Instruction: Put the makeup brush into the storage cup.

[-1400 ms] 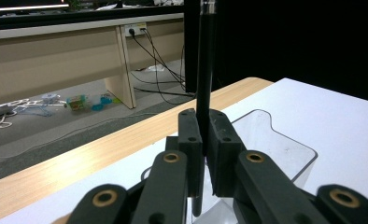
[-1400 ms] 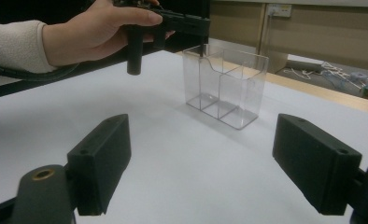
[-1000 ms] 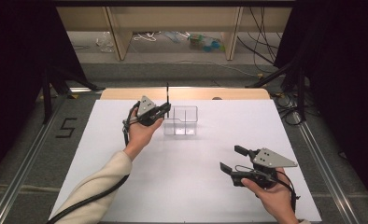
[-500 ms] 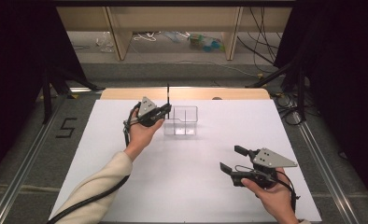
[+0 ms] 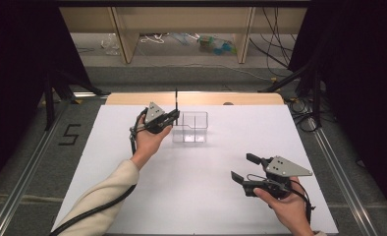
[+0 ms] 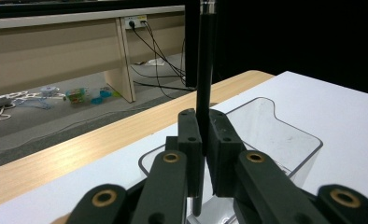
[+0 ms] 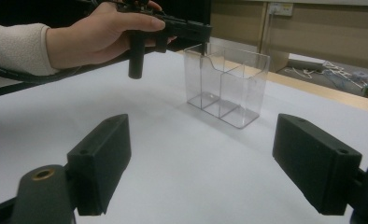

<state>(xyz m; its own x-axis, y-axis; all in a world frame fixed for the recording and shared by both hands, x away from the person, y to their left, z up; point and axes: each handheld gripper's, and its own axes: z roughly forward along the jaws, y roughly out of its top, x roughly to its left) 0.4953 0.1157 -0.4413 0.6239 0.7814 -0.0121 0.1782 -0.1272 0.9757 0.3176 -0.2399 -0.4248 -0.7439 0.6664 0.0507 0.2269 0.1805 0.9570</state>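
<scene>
- Two grippers from above: left gripper [image 5: 168,118] pinches an upright black pen [image 5: 176,101] at the clear organizer [image 5: 194,128]; right gripper [image 5: 248,168] gapes empty, well apart.
- Left gripper view: pen tip hangs inside a compartment; tilting could tip the organizer.
- Right gripper view: jaws wide, idle.

Top of the black pen [image 6: 205,70] cut off by my left gripper view's upper edge, its lower part hidden between the jaws, my right forearm [image 5: 299,223] cut by the high view's bottom edge
</scene>
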